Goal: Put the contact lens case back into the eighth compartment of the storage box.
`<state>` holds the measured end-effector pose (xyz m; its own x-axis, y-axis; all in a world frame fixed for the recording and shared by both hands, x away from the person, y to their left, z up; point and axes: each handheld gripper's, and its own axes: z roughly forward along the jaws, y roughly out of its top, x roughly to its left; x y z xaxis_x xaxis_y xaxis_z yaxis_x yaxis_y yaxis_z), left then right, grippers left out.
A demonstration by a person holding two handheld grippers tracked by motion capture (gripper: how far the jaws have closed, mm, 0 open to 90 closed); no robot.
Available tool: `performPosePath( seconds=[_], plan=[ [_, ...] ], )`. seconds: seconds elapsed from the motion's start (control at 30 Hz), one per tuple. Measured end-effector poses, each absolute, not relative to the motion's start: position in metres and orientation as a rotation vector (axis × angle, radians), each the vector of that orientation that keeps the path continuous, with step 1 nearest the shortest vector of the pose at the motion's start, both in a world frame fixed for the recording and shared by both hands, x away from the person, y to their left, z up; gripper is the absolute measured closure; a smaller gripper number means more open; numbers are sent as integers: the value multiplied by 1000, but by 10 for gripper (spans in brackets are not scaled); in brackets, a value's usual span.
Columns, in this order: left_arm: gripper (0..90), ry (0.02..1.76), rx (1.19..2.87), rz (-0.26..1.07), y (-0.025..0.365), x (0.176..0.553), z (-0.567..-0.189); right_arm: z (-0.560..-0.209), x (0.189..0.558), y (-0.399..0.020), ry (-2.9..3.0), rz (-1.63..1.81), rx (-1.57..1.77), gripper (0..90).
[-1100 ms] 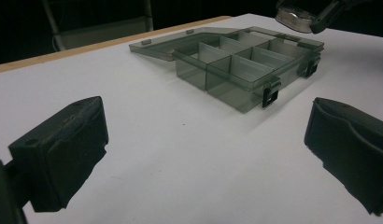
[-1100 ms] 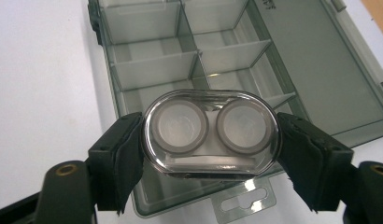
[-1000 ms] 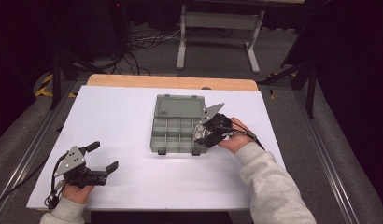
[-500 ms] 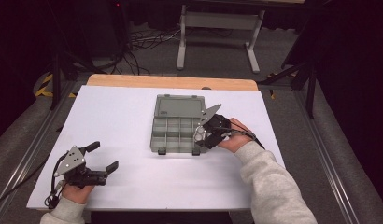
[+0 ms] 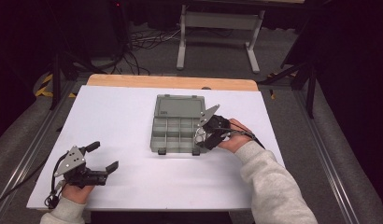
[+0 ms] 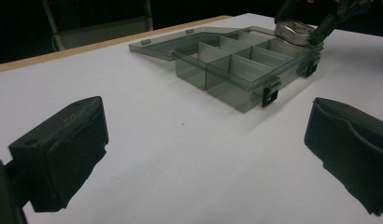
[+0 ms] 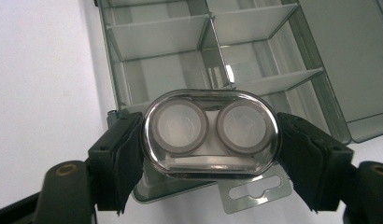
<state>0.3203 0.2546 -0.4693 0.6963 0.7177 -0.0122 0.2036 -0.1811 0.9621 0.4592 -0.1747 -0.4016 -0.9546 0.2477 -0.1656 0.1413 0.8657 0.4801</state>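
Your left gripper (image 5: 102,157): it sits near the front left corner of the white table (image 5: 119,121), held in your left hand (image 5: 75,192). Its two black jaws are wide apart and hold nothing. It is well apart from the box.

What your left gripper sees: bare white table between its jaws, with the box farther off and your other gripper at the box's far corner.

The box (image 5: 176,125): it is a grey see-through organizer box near the middle of the table. Its lid lies open and flat on the far side. Dividers split the tray into small compartments. Two black latches (image 6: 271,91) sit on its front wall.

The little case (image 7: 210,134): it is a clear, rounded plastic pack with two round white cups side by side and a hang tab (image 7: 252,191) at its near edge. It is up over the front right corner of the box, at the rim. You cannot tell if it touches the box.

Your right gripper (image 5: 202,136): it is closed on the little case, one jaw on each short end. Your right hand (image 5: 234,135) holds it just beside the box's right side.

How many: two grippers, one box, one little case, two cups in the case.

What changed: almost nothing since a second ago. Your left gripper has stayed put, and your right gripper stays at the same corner with the case.
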Motion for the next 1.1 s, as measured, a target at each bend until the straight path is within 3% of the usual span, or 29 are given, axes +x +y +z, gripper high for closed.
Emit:
performPosePath(
  seconds=[0.73,0.93,1.1],
  plan=[
    [6,742,1727,541,254,320,-469,-401,460,-177,2818,721,309,225],
    [6,742,1727,541,254,320,-469,-395,458,-178,2796,756,322,186],
    [6,741,1730,543,254,320,-469,-383,452,-178,2748,844,345,91]
  ],
)
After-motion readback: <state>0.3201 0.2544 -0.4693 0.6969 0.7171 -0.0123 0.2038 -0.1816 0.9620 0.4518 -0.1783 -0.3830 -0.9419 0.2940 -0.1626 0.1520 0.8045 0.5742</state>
